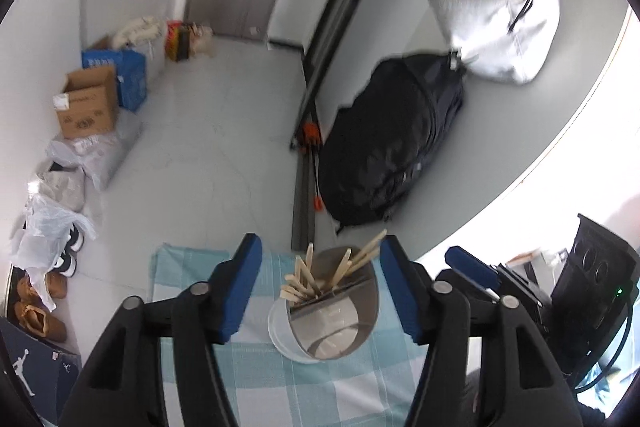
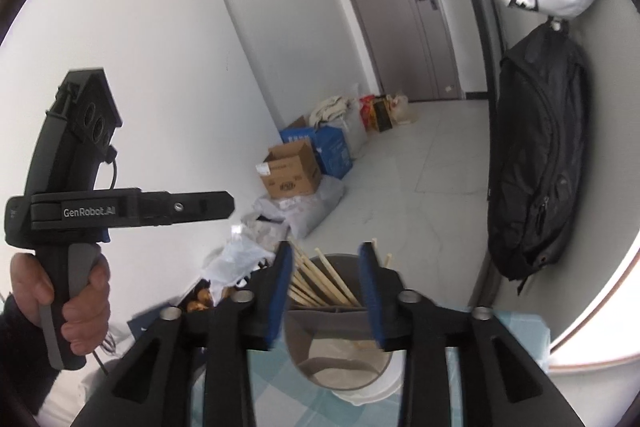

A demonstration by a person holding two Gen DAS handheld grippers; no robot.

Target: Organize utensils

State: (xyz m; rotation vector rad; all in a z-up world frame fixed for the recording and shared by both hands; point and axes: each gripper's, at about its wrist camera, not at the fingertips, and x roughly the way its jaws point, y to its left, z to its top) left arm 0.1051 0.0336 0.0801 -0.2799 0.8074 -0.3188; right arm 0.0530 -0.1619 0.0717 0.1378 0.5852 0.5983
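- Near the tabletop's far edge, the holder (image 1: 334, 307) stands on the checked cloth (image 1: 248, 371), chopsticks (image 1: 344, 265) inside.
- Left tongs (image 1: 320, 291) and right tongs (image 2: 326, 293) both gape, empty (holder between the jaws).
- A knock could tip it floorward.

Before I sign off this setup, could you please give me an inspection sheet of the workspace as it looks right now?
Surface: blue and white checked cloth on the table.
Job's things: metal holder with a divider, chopsticks standing in its far half, near half looks empty; it sits in a white dish.
Clutter: nothing seen on the cloth.
Grippers: left gripper open around the holder; right gripper open, holder beyond it.
Cables: black lead at the right gripper's body.
Surroundings: cardboard box, bags and shoes on the floor; black backpack and white bag on the wall.
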